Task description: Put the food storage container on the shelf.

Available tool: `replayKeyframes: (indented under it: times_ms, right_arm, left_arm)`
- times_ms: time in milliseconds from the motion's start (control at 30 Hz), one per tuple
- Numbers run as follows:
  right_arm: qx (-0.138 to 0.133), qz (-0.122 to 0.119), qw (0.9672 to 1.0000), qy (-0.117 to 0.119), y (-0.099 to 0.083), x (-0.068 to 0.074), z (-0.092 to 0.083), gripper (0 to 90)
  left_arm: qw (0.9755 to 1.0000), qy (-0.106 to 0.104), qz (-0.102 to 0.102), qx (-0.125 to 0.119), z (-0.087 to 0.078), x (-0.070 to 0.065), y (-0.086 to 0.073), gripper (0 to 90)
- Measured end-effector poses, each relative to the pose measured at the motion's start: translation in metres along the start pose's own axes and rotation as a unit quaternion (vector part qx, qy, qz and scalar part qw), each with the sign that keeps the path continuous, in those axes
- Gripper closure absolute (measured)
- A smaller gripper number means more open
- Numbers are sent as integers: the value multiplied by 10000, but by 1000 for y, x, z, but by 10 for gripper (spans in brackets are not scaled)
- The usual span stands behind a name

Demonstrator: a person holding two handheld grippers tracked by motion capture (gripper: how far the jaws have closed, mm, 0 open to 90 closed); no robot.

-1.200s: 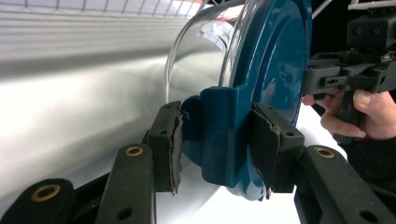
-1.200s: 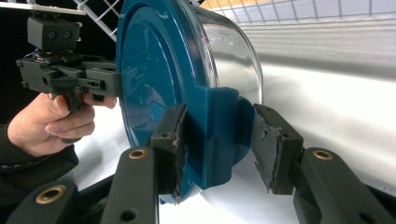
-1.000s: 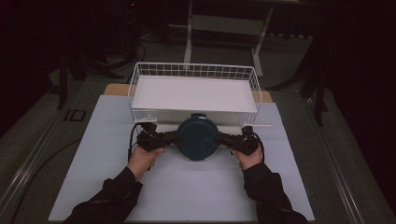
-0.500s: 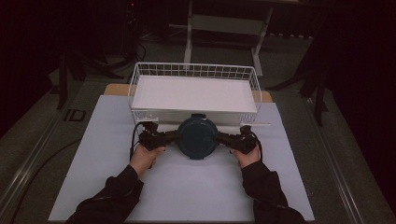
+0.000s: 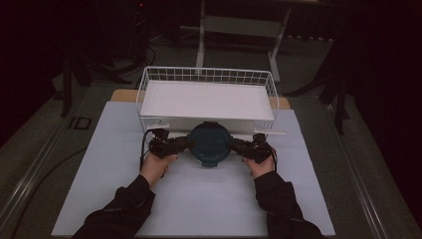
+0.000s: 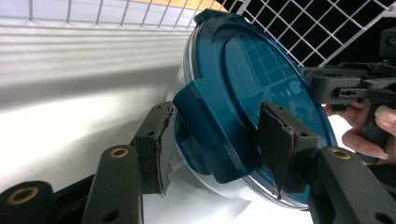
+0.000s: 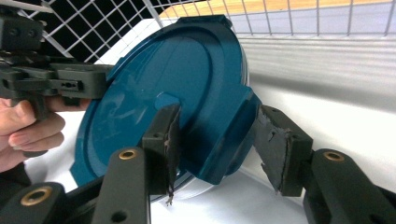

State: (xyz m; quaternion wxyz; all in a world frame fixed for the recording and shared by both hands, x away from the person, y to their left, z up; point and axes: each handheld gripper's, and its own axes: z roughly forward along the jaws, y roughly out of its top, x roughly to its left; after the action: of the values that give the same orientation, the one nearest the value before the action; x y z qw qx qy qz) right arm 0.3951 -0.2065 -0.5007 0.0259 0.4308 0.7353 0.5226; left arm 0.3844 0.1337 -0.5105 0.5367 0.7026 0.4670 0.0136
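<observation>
Two grippers are flanking a round container with a glossy dark-teal plastic lid (image 5: 209, 143), which is sitting on the white counter (image 5: 199, 199) just in front of the white wire basket (image 5: 206, 75). The left gripper (image 5: 180, 144) is meeting it at nine o'clock and the right gripper (image 5: 238, 145) at three o'clock. In each gripper view, the jaws are standing parted around one of the lid's chunky clip tabs, with the worn, frayed black pads close to it or barely touching, not clamping. The lid is looking smooth and hard, over a pale translucent rim. Likely risk: if one gripper is squeezing or pulling before the other, the slick tab may be slipping off the ragged pads, or the container may be skidding toward the basket.
</observation>
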Motion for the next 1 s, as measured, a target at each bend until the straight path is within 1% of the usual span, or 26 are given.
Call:
replayKeyframes:
  times_ms: [67, 100, 133, 167, 200, 267, 400, 433, 467, 500, 533, 567, 600, 633, 667, 733, 767, 833, 900, 967, 1000]
  right_arm:
    - [-4, -59, 9999, -121, 2, 2, 0, 499]
    - [-8, -88, 9998, -183, 3, 3, 1, 493]
    - [-24, -119, 9997, -233, 4, 4, 1, 485]
    - [-24, -119, 9997, -233, 4, 4, 1, 485]
    - [-38, -86, 9995, -303, 5, 4, 2, 483]
    - [-77, -53, 9992, -390, 7, 5, 4, 475]
    - [-101, -50, 9990, -435, 9, 5, 6, 474]
    - [-80, -42, 9988, -476, 9, 6, 6, 473]
    - [-35, 3, 9988, -496, 9, 8, 5, 471]
    - [-49, -47, 9987, -503, 8, 9, 5, 465]
    - [-56, -70, 9987, -494, 8, 10, 4, 462]
    - [-87, -127, 9986, -504, 8, 10, 4, 456]
    - [-123, -141, 9985, -507, 7, 10, 3, 450]
    - [-140, -118, 9986, -504, 7, 11, 2, 447]
    - [-132, -84, 9988, -473, 6, 12, 0, 441]
    - [-122, -148, 9987, -477, 5, 15, -3, 427]
    - [-111, -173, 9987, -467, 5, 17, -5, 423]
    - [-104, -203, 9984, -512, 4, 21, -9, 417]
    - [-112, -205, 9985, -499, 3, 25, -13, 411]
    - [-119, -235, 9987, -429, 3, 30, -17, 407]
    - [-124, -282, 9986, -426, 3, 33, -19, 406]
  left_arm:
    - [9999, 99, 107, -60, 1, -1, 1, 452]
    - [9999, 114, 87, -69, 1, -1, 1, 436]
    - [9998, 149, 14, -115, 2, -2, 2, 435]
    - [9998, 149, 14, -115, 2, -2, 2, 425]
    - [9995, 241, 112, -148, 2, -1, 3, 425]
    - [9991, 353, 172, -152, 3, -1, 5, 410]
    - [9990, 386, 234, -74, 3, -1, 7, 408]
    - [9990, 378, 230, -48, 3, -3, 8, 399]
    - [9988, 435, 231, -62, 2, -4, 8, 378]
    - [9988, 333, 338, -83, 0, -3, 8, 375]
    - [9988, 174, 446, -102, -1, -2, 9, 366]
    - [9990, 137, 405, -140, -3, -5, 8, 331]
    - [9989, 184, 398, -159, -5, -8, 8, 326]
    - [9977, -21, 666, -127, -6, -6, 9, 326]
    - [9974, -45, 709, -96, -8, -8, 9, 313]
    - [9979, -123, 627, -102, -12, -11, 7, 286]
    - [9984, -191, 526, -111, -14, -13, 6, 275]
    - [9981, -318, 507, -160, -20, -15, 5, 231]
    - [9975, -344, 603, -125, -24, -19, 4, 205]
    - [9963, -364, 770, -79, -29, -24, 4, 169]
    - [9958, -370, 831, -67, -32, -26, 3, 135]
